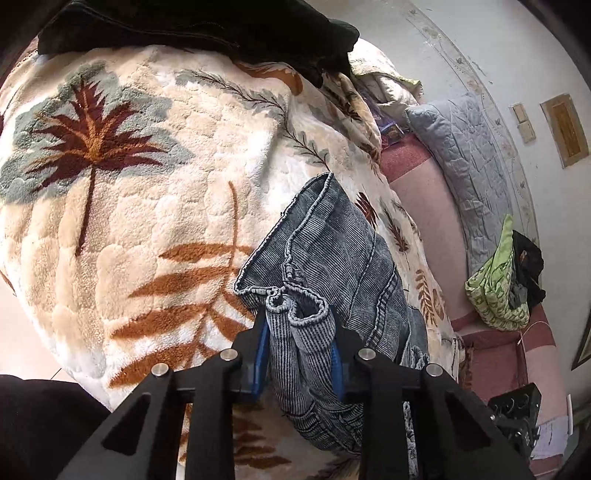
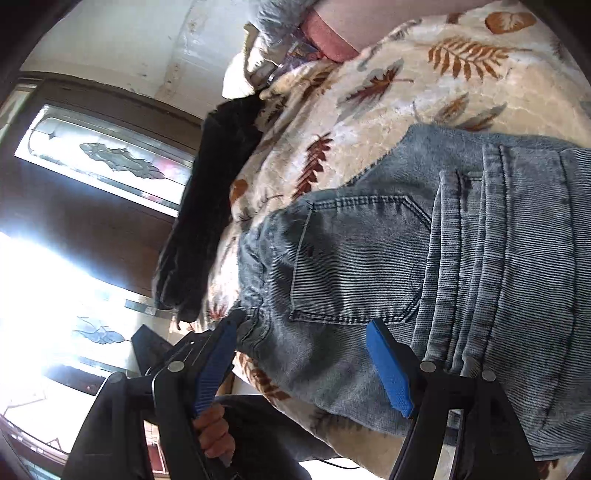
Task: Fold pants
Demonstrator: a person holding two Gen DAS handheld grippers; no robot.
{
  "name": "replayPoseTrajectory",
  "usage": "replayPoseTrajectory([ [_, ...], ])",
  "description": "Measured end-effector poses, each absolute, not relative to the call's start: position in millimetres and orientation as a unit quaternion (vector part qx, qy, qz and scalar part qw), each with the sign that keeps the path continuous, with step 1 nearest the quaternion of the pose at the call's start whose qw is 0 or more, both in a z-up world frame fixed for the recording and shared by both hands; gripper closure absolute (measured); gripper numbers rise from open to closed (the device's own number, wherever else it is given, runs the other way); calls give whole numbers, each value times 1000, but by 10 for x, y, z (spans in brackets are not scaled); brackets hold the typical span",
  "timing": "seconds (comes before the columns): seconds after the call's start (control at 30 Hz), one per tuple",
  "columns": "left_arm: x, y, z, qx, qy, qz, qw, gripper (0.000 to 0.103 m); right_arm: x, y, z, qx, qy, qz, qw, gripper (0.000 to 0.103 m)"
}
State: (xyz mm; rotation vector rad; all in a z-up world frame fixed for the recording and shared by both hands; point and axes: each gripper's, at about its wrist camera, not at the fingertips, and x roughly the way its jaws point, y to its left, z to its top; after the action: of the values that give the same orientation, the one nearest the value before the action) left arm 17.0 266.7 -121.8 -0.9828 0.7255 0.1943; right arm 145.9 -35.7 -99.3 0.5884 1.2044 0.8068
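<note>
A pair of faded blue jeans (image 1: 332,258) lies on a cream leaf-patterned blanket (image 1: 147,184). My left gripper (image 1: 299,332) is shut on the bunched leg hems of the jeans, which stick up between its blue pads. In the right wrist view the jeans (image 2: 424,258) show a back pocket and the waistband. My right gripper (image 2: 303,332) is open, its blue fingers (image 2: 388,373) spread over the waist end; the left fingertip rests at the waistband edge.
A dark folded garment (image 1: 192,26) lies at the blanket's far end, also seen in the right wrist view (image 2: 214,206). A grey quilted pillow (image 1: 469,166), a green cloth (image 1: 495,284) and pink bedding (image 1: 424,206) lie at the right. A glass-panelled door (image 2: 103,162) stands beyond.
</note>
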Motion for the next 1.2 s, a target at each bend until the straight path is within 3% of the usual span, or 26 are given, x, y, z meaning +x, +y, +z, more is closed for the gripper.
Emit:
replayPoseTrajectory([
  [0.13,167,2655,-1223,-452,344,91,818,74,1689,-140,-1302,258,588,336,689,27],
  [0.4,205,2598,-1198,-434,349,103,825,75,1700,-38,-1100,221,578,321,717,27],
  [0.53,210,2605,-1165,-427,349,100,828,86,1732,19,-1256,210,592,317,711,26],
  [0.63,207,2577,-1108,-413,347,103,836,89,1742,28,-1252,209,598,310,709,26],
  [0.97,232,2455,-815,-365,326,95,867,90,1781,195,-1200,180,618,294,707,22],
  [1.07,203,2513,-885,-379,330,99,859,90,1783,130,-1115,218,614,305,695,22],
  [1.2,189,2578,-1049,-409,342,107,839,90,1787,263,-1265,173,621,300,703,21],
])
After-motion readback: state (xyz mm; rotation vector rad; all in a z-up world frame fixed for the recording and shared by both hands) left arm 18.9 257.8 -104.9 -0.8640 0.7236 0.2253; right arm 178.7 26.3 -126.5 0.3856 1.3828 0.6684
